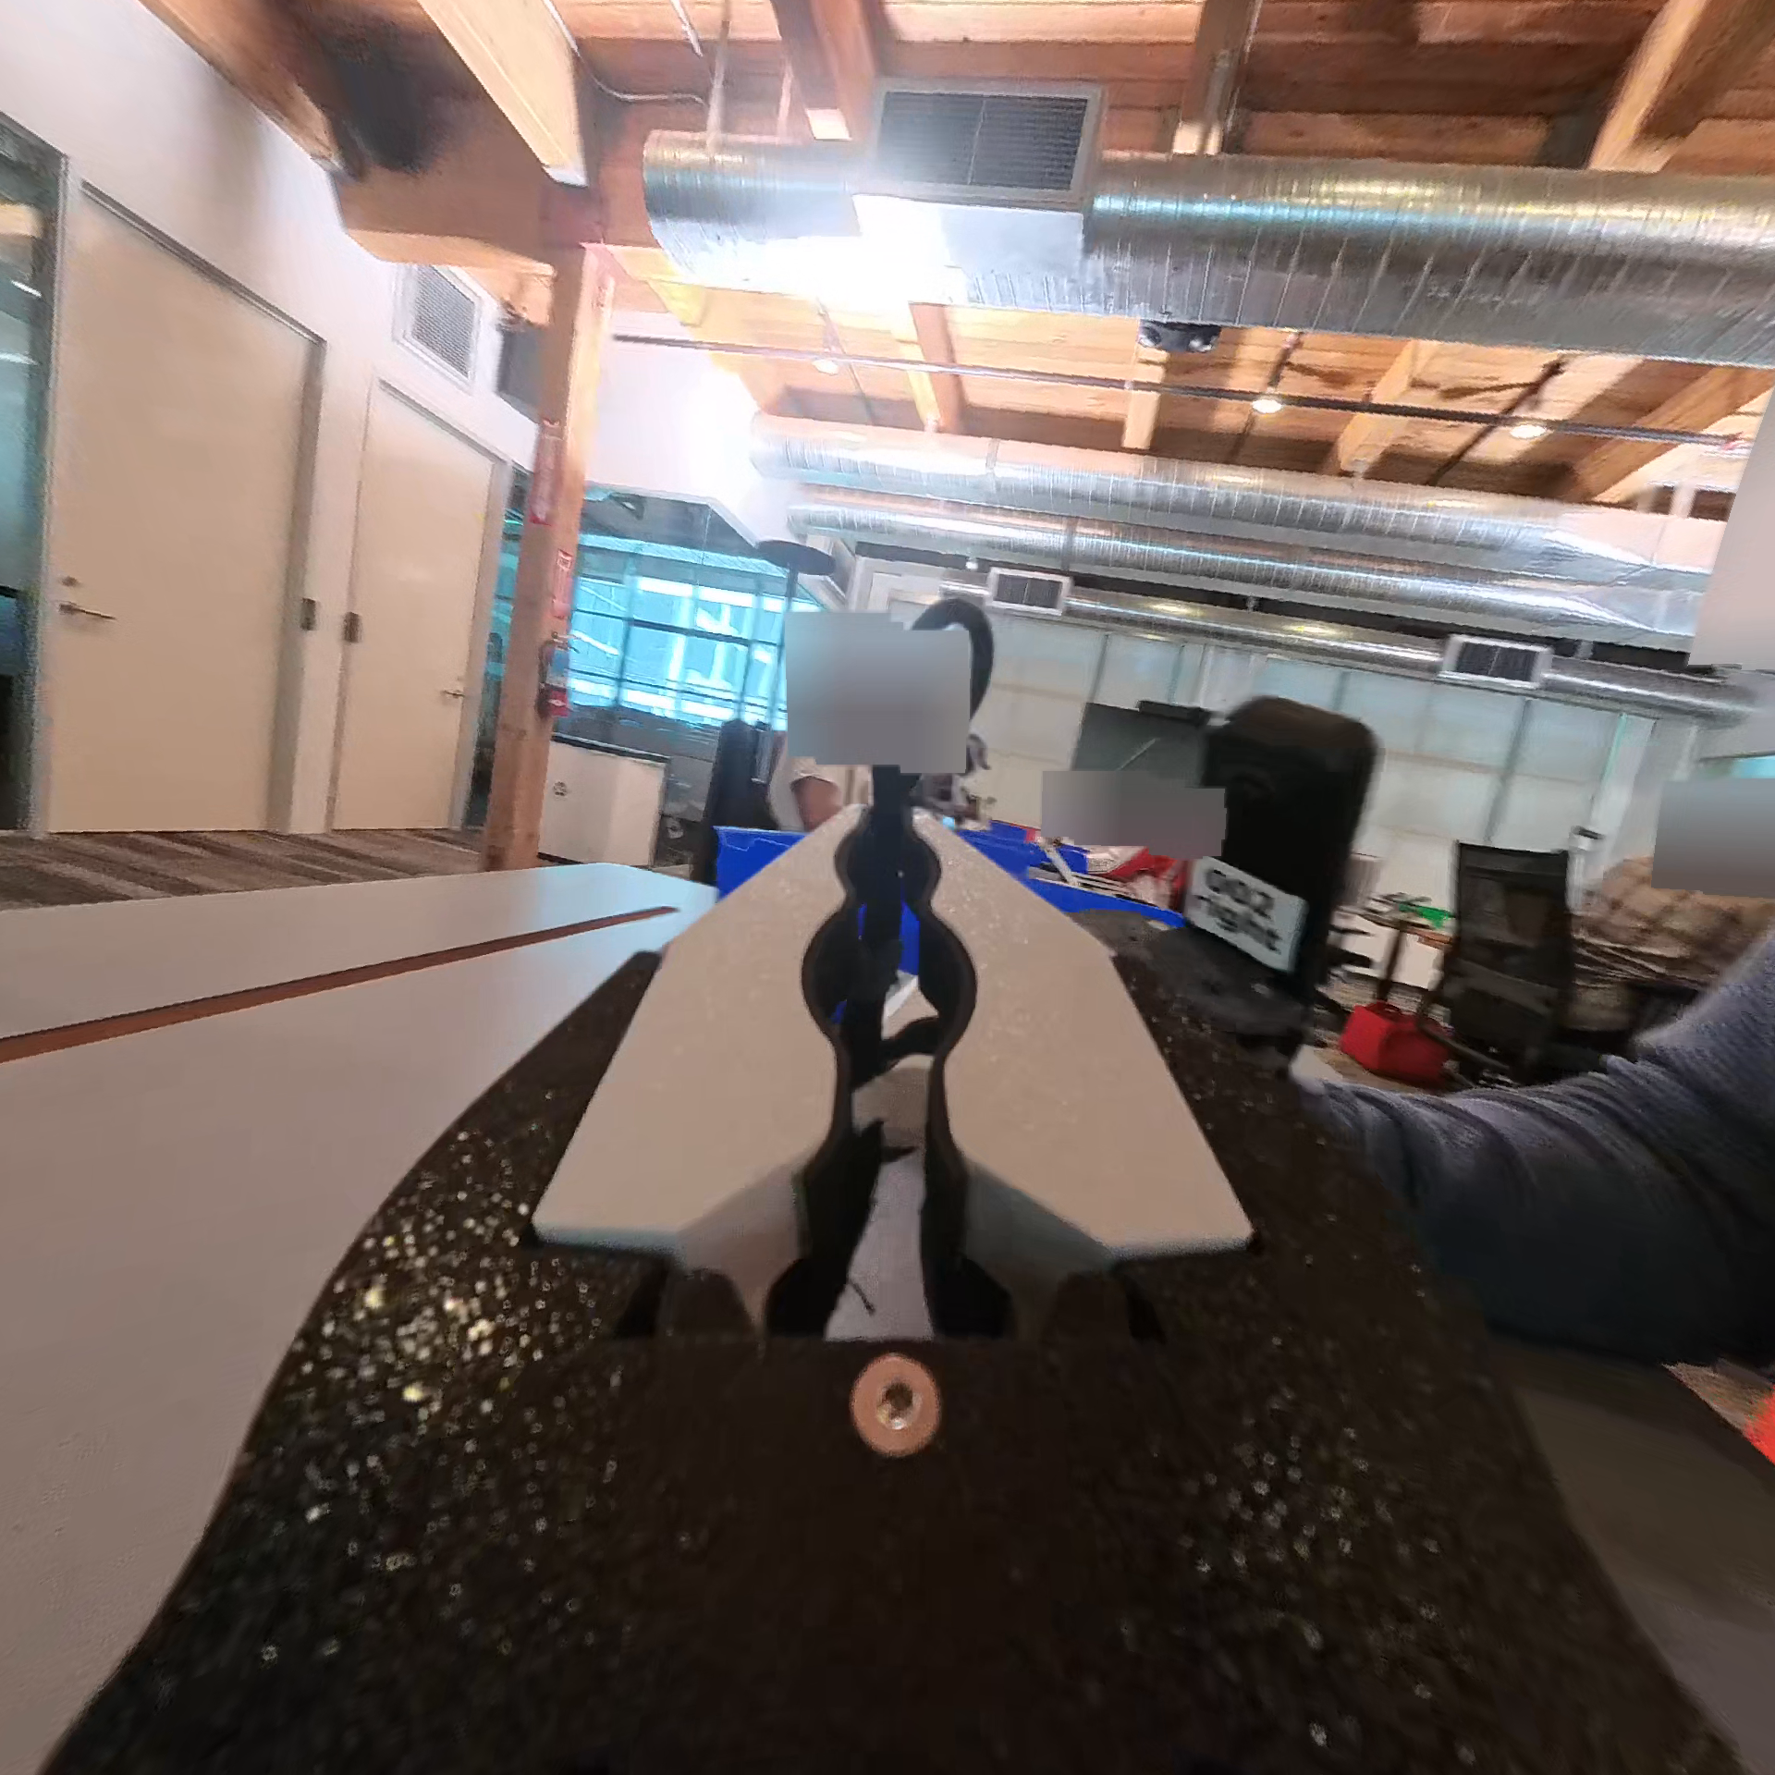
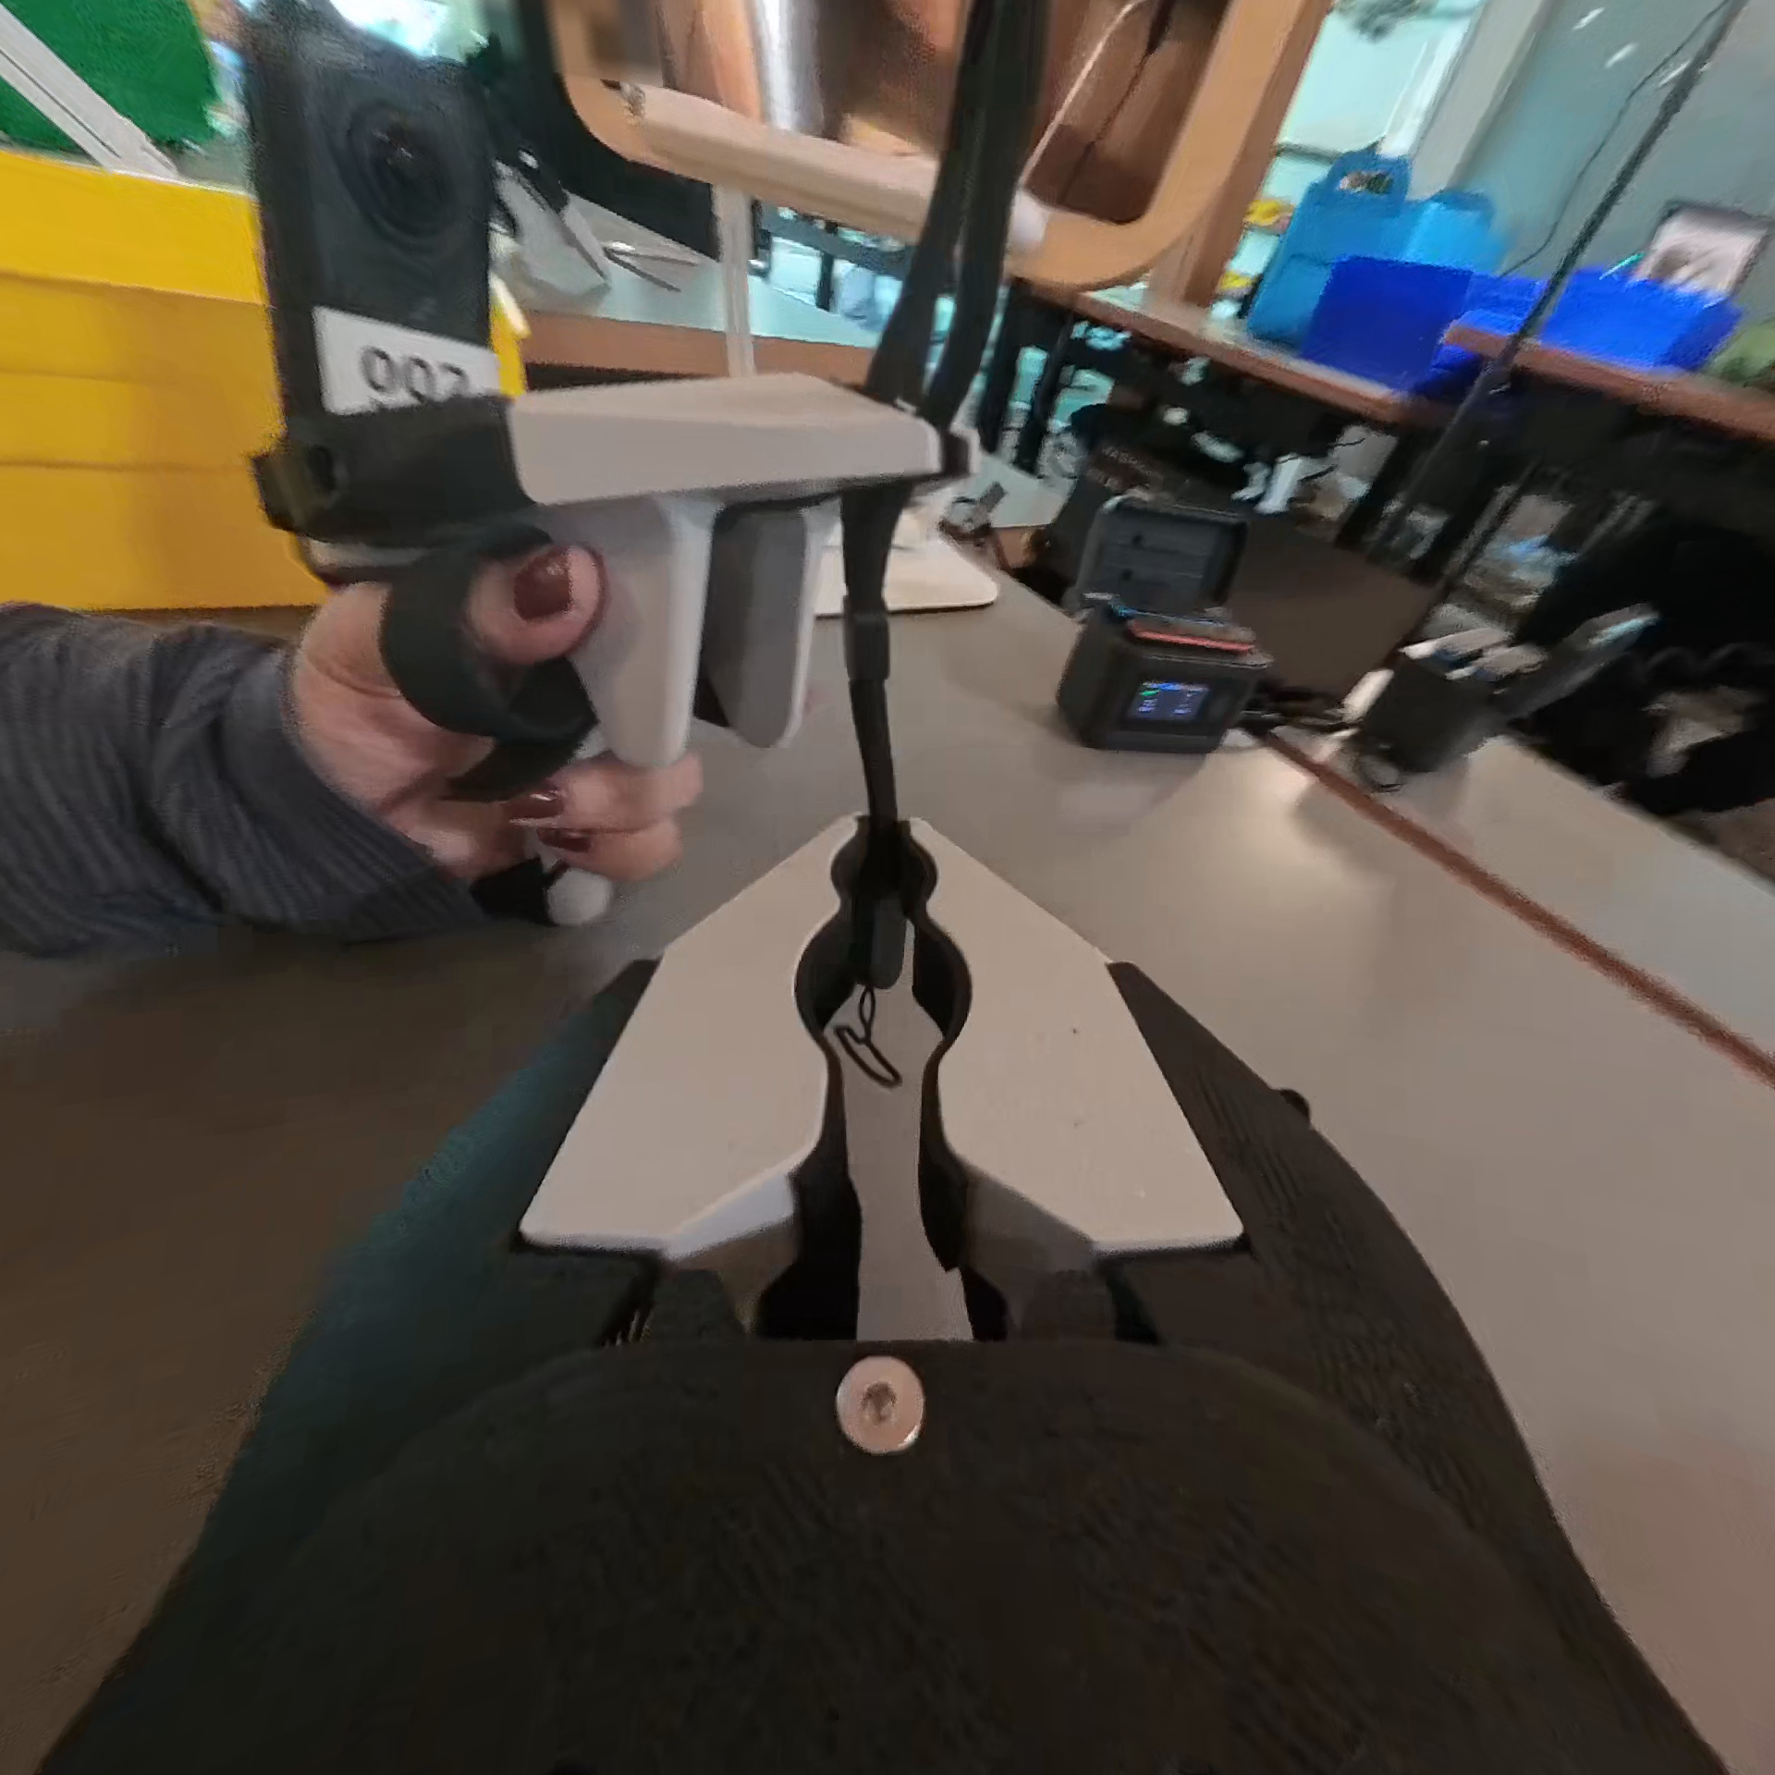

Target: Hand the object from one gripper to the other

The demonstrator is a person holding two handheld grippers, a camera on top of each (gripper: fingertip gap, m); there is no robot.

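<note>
A black lanyard strap point(image 2: 876, 730) hangs upright over the grey table point(image 2: 1249, 960). My right gripper point(image 2: 884, 834) is shut on its lower end, and a thin cord loop lies between the fingers. My left gripper point(image 2: 946, 451), held by a hand at upper left in the right wrist view, pinches the same strap higher up. In the left wrist view my left gripper point(image 1: 884, 826) is shut on the strap point(image 1: 879, 893), whose loop point(image 1: 970, 624) curves up above the tips. The right gripper's black camera body point(image 1: 1287, 797) and a grey sleeve point(image 1: 1556, 1220) show at the right.
A yellow bin point(image 2: 115, 384) stands at the left. A black device with a small screen point(image 2: 1162, 672) and other dark gear sit on the table at the right. A white stand base point(image 2: 932, 576) lies behind the strap. Blue bins point(image 2: 1422, 298) sit on a far table. The grippers' ends are close to 7 cm from one another.
</note>
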